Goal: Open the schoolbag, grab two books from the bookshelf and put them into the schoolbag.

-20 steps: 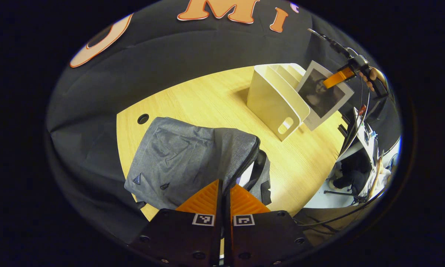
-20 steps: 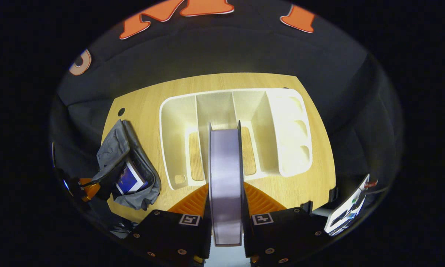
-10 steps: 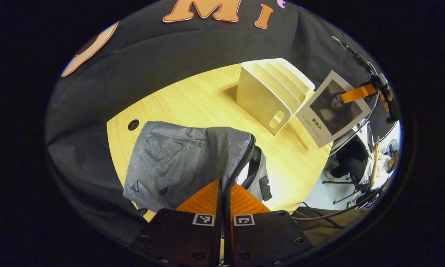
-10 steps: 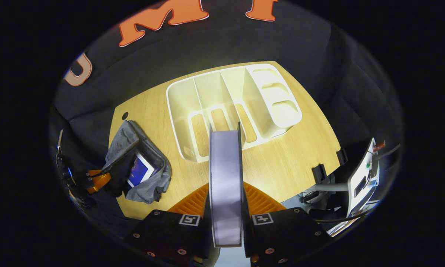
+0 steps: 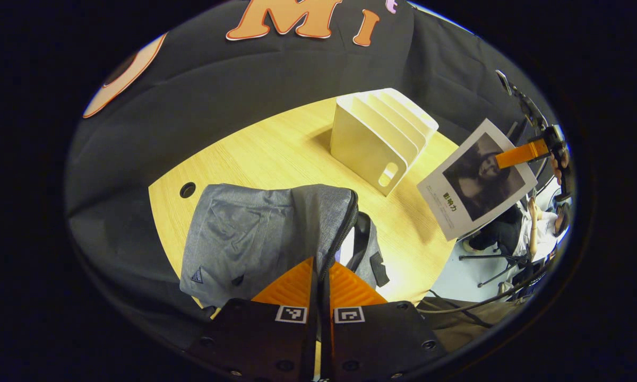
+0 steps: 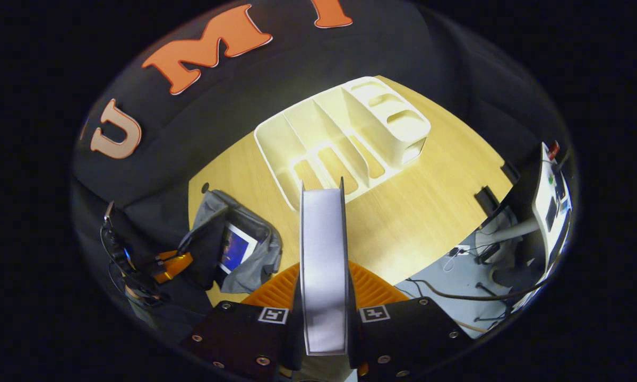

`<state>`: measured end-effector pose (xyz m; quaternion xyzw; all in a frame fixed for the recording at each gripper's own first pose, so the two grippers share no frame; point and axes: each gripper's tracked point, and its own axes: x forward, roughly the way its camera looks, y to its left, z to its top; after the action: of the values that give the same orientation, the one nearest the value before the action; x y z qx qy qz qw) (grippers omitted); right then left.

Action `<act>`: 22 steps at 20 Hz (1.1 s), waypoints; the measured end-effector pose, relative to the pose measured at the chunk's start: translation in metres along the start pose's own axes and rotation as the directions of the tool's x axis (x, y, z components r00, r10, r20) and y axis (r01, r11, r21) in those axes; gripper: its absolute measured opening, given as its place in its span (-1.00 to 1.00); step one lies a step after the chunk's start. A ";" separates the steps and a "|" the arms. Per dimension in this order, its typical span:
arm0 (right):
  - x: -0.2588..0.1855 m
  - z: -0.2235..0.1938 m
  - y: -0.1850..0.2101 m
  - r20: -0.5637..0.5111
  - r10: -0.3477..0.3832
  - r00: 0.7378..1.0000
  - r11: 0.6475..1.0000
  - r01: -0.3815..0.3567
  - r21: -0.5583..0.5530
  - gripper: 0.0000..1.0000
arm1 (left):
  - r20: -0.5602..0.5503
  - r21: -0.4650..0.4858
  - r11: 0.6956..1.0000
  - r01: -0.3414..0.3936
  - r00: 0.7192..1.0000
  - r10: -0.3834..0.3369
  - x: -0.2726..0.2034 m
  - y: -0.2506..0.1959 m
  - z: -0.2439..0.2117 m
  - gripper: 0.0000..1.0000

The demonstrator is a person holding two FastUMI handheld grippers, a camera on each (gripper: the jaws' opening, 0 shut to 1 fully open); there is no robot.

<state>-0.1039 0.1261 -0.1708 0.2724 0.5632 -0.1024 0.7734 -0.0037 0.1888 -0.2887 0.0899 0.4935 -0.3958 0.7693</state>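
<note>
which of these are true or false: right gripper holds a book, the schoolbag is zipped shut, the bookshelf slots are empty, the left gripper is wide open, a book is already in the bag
1. The right gripper holds a book. True.
2. The schoolbag is zipped shut. False: it gapes open, its edge pinched by the left gripper.
3. The bookshelf slots are empty. True.
4. The left gripper is wide open. False: its fingers are closed on the bag's zipper edge.
5. A book is already inside the bag. True: a blue-covered book shows in the opening.
</note>
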 end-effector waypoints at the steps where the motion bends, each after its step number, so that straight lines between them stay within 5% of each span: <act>1: -0.003 -0.003 0.010 0.008 0.047 0.999 0.998 -0.047 0.041 -0.32 | 0.012 -0.001 1.000 -0.001 1.000 0.001 -0.003 0.002 0.004 -0.91; 7: 0.003 -0.011 0.036 0.082 0.231 0.969 0.953 -0.243 0.180 -0.34 | 0.064 -0.008 1.000 -0.013 0.998 0.014 -0.024 0.014 0.029 -0.91; 11: 0.010 -0.016 0.061 0.113 0.376 0.920 0.882 -0.393 0.259 -0.35 | 0.085 0.001 1.000 -0.021 0.996 0.021 -0.037 0.023 0.045 -0.92; 22: 0.095 -0.031 0.123 0.099 0.518 0.850 0.789 -0.519 0.330 -0.36 | 0.090 -0.008 0.998 -0.060 0.994 0.060 -0.056 0.041 0.069 -0.92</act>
<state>-0.0396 0.2587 -0.2277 0.5468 0.4389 0.0163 0.7128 0.0609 0.2087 -0.2178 0.0846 0.4565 -0.3748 0.8025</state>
